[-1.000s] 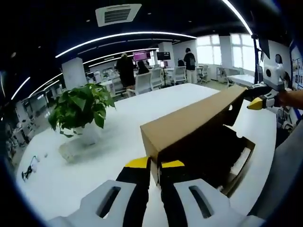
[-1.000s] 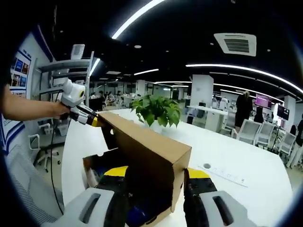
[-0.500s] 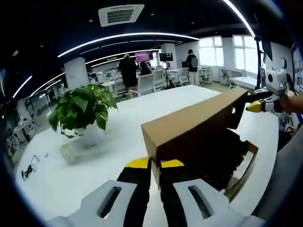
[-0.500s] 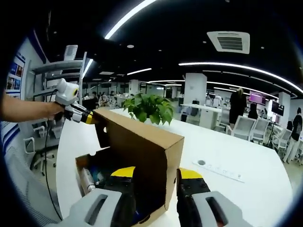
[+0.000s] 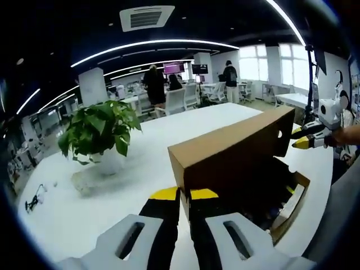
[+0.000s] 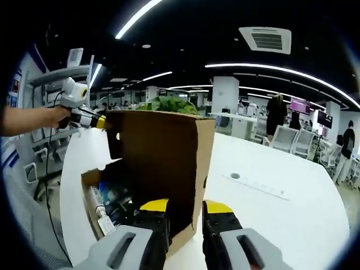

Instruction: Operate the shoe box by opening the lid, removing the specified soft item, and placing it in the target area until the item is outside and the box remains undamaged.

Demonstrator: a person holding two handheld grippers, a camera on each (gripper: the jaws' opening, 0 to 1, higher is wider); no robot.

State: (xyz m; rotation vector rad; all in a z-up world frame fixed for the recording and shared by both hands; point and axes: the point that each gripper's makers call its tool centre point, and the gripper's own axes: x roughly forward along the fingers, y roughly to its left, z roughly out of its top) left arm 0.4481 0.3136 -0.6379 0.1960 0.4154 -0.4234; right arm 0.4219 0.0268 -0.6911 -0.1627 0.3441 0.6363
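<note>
Cardboard lid [image 5: 225,154] of the shoe box [image 6: 98,183] stands raised on the white tabletop [image 5: 140,169], each end pinched between narrow jaws of the left gripper [image 5: 184,195] and the right gripper [image 6: 182,206], so opening looks nearly done. The soft item is not yet out; I cannot pick it from the dark jumble inside. Potted plant [image 5: 98,132] sits well apart, leaving broad bare tabletop beyond the lid for placing.
</note>
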